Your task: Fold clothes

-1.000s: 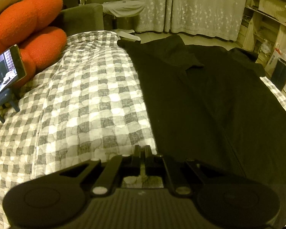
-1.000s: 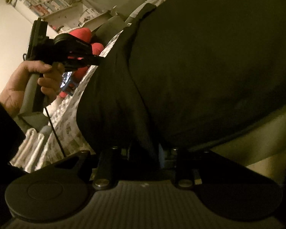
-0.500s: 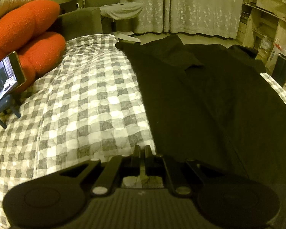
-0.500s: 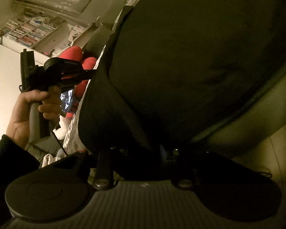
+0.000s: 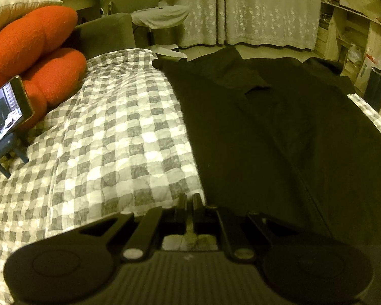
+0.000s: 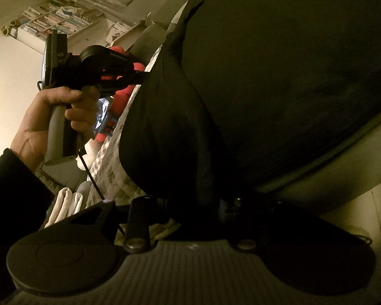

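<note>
Now the right gripper [image 6: 190, 203] is letting go: its jaws are opening, wider than a second ago, with a bunched fold of the black fabric garment [image 6: 279, 76] between them — whether the pads press on the cloth cannot be told, since the dark fabric hides the fingertips. Its view has also rolled since the earlier frames. Judged from this, a fold step on that side is ending and the cloth is about to be left where it lies.

The left gripper [image 5: 189, 203] has not shifted; its jaws are closed to a slit, sitting on the garment's near edge at 6 o'clock in its view. Whether a hem is pinched in that slit cannot be told.

The garment lies spread flat over the right half of the grey-and-white checked quilt [image 5: 114, 139], running from 6 o'clock up to 12 o'clock in the left view. An orange plush cushion [image 5: 33, 50] sits at 10 o'clock, a propped phone [image 5: 5, 111] at 9 o'clock.

Pose — the person's left hand [image 6: 56, 117], seen at 9 o'clock from the right wrist, wraps the grey handle, gripper tilted down toward the bed.
</note>
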Demonstrator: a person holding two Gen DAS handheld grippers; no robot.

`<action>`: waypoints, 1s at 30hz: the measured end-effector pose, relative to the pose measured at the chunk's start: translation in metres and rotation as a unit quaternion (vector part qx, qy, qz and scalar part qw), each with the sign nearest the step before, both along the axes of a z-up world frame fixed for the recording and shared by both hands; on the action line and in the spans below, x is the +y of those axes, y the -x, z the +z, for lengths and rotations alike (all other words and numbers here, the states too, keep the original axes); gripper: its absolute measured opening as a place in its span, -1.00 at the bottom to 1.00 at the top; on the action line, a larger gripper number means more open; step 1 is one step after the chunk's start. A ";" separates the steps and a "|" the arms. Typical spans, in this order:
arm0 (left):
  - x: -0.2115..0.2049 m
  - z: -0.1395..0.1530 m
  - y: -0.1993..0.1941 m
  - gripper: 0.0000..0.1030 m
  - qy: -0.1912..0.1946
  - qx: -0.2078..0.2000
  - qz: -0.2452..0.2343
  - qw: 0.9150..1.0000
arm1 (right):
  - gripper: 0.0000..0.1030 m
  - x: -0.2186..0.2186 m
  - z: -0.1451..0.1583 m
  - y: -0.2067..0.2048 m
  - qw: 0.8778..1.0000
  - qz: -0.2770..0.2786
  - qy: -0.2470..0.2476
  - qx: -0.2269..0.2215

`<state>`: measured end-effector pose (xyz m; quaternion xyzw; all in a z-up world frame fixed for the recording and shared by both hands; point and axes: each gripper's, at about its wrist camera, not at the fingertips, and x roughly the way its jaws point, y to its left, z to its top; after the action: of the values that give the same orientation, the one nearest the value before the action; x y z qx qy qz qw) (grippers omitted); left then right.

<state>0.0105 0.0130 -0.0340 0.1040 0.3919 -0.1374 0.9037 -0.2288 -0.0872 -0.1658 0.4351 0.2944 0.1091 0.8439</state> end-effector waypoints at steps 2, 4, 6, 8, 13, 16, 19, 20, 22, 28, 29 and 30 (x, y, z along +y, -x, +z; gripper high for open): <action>0.000 0.000 0.000 -0.93 0.001 0.000 0.000 1.000 | -0.42 -0.001 -0.001 -0.001 1.000 -0.007 -0.010 0.009; 0.001 0.000 0.000 -0.93 0.002 0.000 0.000 1.000 | -0.68 -0.001 -0.002 -0.001 1.000 -0.013 -0.012 0.016; 0.001 0.000 0.000 -0.93 0.003 0.001 0.001 1.000 | -0.80 -0.001 -0.002 0.001 1.000 -0.016 -0.015 0.021; 0.001 0.000 0.000 -0.93 0.005 0.001 0.001 1.000 | -0.83 -0.001 -0.003 0.002 0.999 -0.015 -0.022 0.025; 0.003 0.000 0.000 -0.92 0.010 0.004 0.002 1.000 | -0.85 0.005 0.004 0.006 1.000 0.003 -0.020 0.017; 0.003 0.000 0.000 -0.92 0.010 0.005 0.001 1.000 | -0.86 0.010 0.005 0.004 1.000 0.012 -0.002 0.014; 0.001 0.000 0.001 -0.92 0.003 0.001 -0.001 1.000 | -0.86 0.010 0.002 0.001 1.000 0.003 0.009 0.021; 0.000 0.000 0.001 -0.92 0.001 0.000 -0.001 1.000 | -0.86 0.008 0.001 0.001 1.000 0.003 0.005 0.022; 0.001 0.000 0.001 -0.92 0.002 0.001 -0.002 1.000 | -0.86 0.009 0.001 0.001 1.000 0.004 0.007 0.020; 0.001 0.000 0.001 -0.92 0.001 0.002 -0.002 1.000 | -0.85 0.008 0.004 0.001 1.000 0.016 0.001 0.012; 0.001 0.000 0.001 -0.92 0.001 0.002 -0.002 1.000 | -0.85 0.010 0.006 0.002 1.000 0.022 0.001 0.007; 0.002 0.000 0.001 -0.92 0.002 0.003 -0.001 1.000 | -0.85 0.011 0.008 0.003 1.000 0.027 0.002 0.002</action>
<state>0.0100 0.0149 -0.0336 0.1022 0.3939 -0.1396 0.9027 -0.2315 -0.0758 -0.1583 0.4255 0.3077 0.1309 0.8409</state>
